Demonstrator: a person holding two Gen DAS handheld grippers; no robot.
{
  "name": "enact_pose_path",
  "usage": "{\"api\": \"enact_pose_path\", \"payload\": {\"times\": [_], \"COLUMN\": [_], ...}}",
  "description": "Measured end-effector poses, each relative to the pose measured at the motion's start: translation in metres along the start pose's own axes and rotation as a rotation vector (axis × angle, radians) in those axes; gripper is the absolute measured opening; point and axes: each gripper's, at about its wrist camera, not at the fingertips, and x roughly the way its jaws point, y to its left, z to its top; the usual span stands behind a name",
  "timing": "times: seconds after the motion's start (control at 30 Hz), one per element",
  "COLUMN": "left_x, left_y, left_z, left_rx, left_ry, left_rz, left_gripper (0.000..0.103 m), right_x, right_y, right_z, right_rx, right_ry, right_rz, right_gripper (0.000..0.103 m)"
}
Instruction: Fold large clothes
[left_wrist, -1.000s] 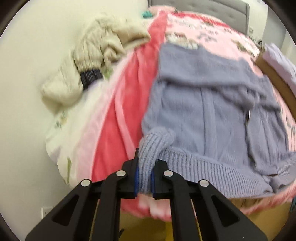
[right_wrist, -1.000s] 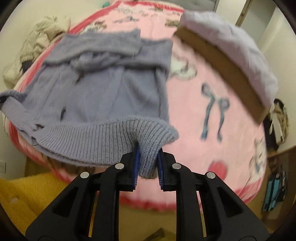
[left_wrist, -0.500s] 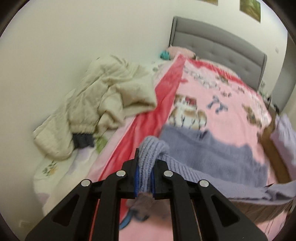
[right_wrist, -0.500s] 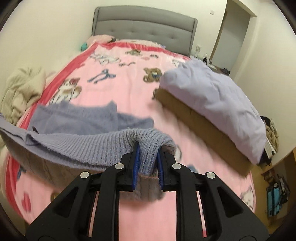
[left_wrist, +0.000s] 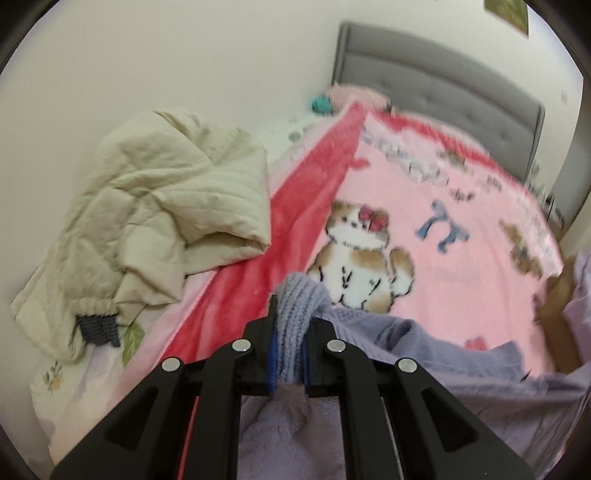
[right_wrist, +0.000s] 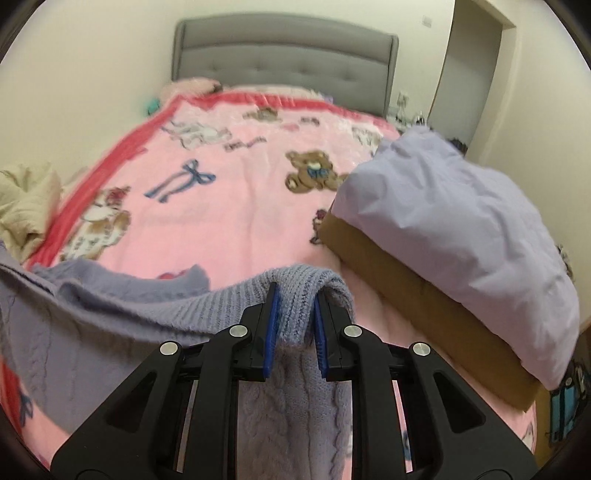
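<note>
A lavender knit sweater (left_wrist: 436, 343) (right_wrist: 110, 314) hangs lifted over the pink cartoon blanket (left_wrist: 461, 266) (right_wrist: 240, 206) of a bed. My left gripper (left_wrist: 290, 347) is shut on one corner of the sweater's ribbed hem. The right gripper (right_wrist: 294, 321) is shut on the other hem corner. The ribbed hem stretches between the two grippers, and the cable-knit body droops below them. The rest of the sweater lies bunched on the blanket near the front.
A cream quilted jacket (left_wrist: 159, 206) lies heaped at the bed's left edge by the wall. A lavender pillow (right_wrist: 461, 229) rests on a folded brown blanket (right_wrist: 424, 310) at the right. A grey padded headboard (right_wrist: 284, 59) stands at the far end.
Both grippers carried the hem forward over the bed toward the headboard. The sweater, spread flat a second ago, now folds over itself, with its far part mostly hidden below the hem.
</note>
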Motion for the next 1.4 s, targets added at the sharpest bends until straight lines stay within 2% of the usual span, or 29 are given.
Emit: {"api": "enact_pose_path", "payload": {"times": [0.1, 0.2, 0.33, 0.47, 0.6, 0.67, 0.7, 0.73, 0.77, 0.8, 0.83, 0.87, 0.97, 1.13, 1.2, 1.3, 1.4], "left_x": [0.041, 0.074, 0.105, 0.133, 0.153, 0.152, 0.149, 0.144, 0.138, 0.131, 0.126, 0.12, 0.104, 0.076, 0.066, 0.057, 0.042], "left_y": [-0.008, -0.015, -0.016, -0.025, -0.046, -0.053, -0.054, -0.052, -0.048, -0.043, -0.039, -0.034, -0.014, 0.014, 0.018, 0.013, 0.01], "left_z": [0.004, 0.004, 0.001, 0.002, -0.002, -0.005, -0.005, -0.004, -0.003, -0.001, 0.0, 0.001, 0.005, 0.003, -0.003, -0.008, -0.013], "left_rx": [0.033, 0.074, 0.084, 0.126, 0.243, 0.299, 0.318, 0.323, 0.325, 0.328, 0.337, 0.35, 0.373, 0.344, 0.326, 0.335, 0.358], "left_ry": [0.064, 0.105, 0.163, 0.234, 0.289, 0.275, 0.262, 0.249, 0.227, 0.201, 0.181, 0.158, 0.12, 0.086, 0.086, 0.086, 0.077], "left_rz": [0.014, 0.042, 0.065, 0.072, 0.118, 0.117, 0.097, 0.072, 0.04, 0.02, -0.001, -0.031, -0.082, -0.131, -0.177, -0.186, -0.236], "left_gripper": [0.009, 0.009, 0.009, 0.01, 0.013, 0.016, 0.017, 0.025, 0.045, 0.055, 0.067, 0.074, 0.086, 0.091, 0.091, 0.091, 0.091], "right_x": [0.038, 0.078, 0.12, 0.145, 0.163, 0.163, 0.16, 0.155, 0.149, 0.138, 0.131, 0.121, 0.086, 0.054, 0.047, 0.051, 0.044], "right_y": [-0.002, 0.003, 0.003, 0.008, 0.016, 0.019, 0.019, 0.019, 0.019, 0.018, 0.018, 0.018, 0.02, 0.017, 0.016, 0.01, 0.004], "right_z": [0.002, -0.001, -0.011, -0.016, -0.021, -0.02, -0.019, -0.016, -0.013, -0.008, -0.004, -0.001, 0.004, -0.013, -0.026, -0.047, -0.065], "right_rx": [0.043, 0.036, 0.082, 0.065, 0.021, 0.008, 0.008, 0.011, 0.013, 0.013, 0.008, 0.0, -0.037, -0.063, -0.068, -0.059, -0.035], "right_ry": [0.053, 0.103, 0.188, 0.213, 0.254, 0.256, 0.257, 0.247, 0.234, 0.205, 0.18, 0.143, 0.04, 0.01, 0.023, 0.096, 0.113], "right_rz": [0.015, -0.015, -0.014, -0.061, -0.12, -0.119, -0.105, -0.082, -0.064, -0.057, -0.056, -0.041, 0.023, 0.071, 0.071, 0.052, 0.038], "right_gripper": [0.017, 0.017, 0.018, 0.019, 0.021, 0.025, 0.03, 0.034, 0.046, 0.065, 0.076, 0.083, 0.083, 0.085, 0.086, 0.086, 0.086]}}
